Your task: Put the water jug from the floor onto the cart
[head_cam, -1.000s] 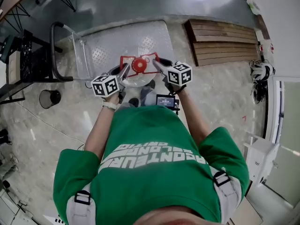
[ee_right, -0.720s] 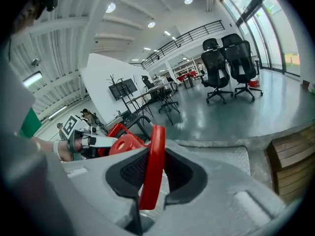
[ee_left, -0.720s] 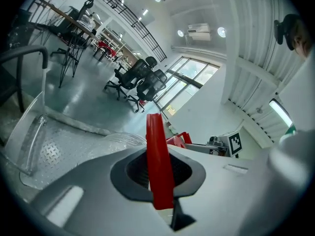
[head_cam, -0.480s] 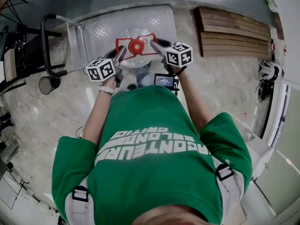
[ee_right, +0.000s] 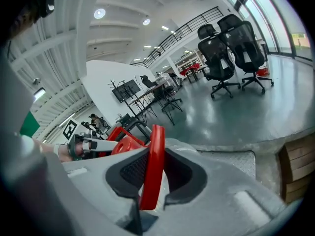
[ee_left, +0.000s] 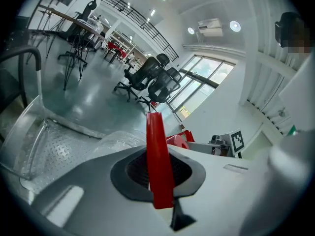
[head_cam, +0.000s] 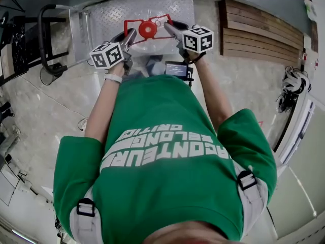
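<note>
Both left gripper (head_cam: 131, 36), right gripper (head_cam: 170, 28) clamp water jug (head_cam: 152, 47) handle (ee_left: 158, 156) over cart (head_cam: 111, 14).

Water jug (head_cam: 148, 29): red-capped, over the cart's (head_cam: 111, 14) near edge.
Left gripper (head_cam: 132, 33): clamps jug's red handle, left side.
Right gripper (head_cam: 168, 27): clamps handle's right side.

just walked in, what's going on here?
A person in a green shirt has a tool in each hand. The left tool and the right tool are each clamped on the red handle of a clear water jug with a red cap. The jug is at the near edge of the cart deck. The pictures don't show whether it rests on the deck yet.
</note>
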Motion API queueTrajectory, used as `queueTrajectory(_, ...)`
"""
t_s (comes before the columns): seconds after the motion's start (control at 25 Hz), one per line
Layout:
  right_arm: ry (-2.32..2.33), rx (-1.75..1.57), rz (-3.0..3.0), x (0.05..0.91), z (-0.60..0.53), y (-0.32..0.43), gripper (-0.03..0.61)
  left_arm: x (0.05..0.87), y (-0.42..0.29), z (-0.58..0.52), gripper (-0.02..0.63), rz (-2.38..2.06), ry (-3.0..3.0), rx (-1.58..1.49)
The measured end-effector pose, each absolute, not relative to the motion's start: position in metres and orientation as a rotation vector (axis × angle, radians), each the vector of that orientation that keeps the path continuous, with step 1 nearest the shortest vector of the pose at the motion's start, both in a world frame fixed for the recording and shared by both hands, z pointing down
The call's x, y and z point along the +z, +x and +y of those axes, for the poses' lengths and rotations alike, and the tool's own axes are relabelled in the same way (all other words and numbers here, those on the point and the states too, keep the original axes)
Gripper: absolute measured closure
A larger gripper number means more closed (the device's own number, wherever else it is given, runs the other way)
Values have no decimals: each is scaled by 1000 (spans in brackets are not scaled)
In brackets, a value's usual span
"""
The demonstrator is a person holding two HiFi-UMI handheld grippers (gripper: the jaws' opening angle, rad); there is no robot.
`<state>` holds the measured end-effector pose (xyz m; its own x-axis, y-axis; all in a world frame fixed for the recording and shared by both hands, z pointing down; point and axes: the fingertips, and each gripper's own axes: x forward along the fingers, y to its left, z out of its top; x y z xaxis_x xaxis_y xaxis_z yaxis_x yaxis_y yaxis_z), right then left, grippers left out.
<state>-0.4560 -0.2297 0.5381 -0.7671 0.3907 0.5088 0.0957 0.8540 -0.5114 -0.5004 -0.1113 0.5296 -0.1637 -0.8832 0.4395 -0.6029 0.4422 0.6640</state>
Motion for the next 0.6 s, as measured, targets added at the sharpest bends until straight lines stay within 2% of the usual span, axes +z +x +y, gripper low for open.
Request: queueTrajectory(0.6, -341, 598, -2338, 560, -221, -509, 511, 557, -551, -104, 577, -1834, 1219, -467)
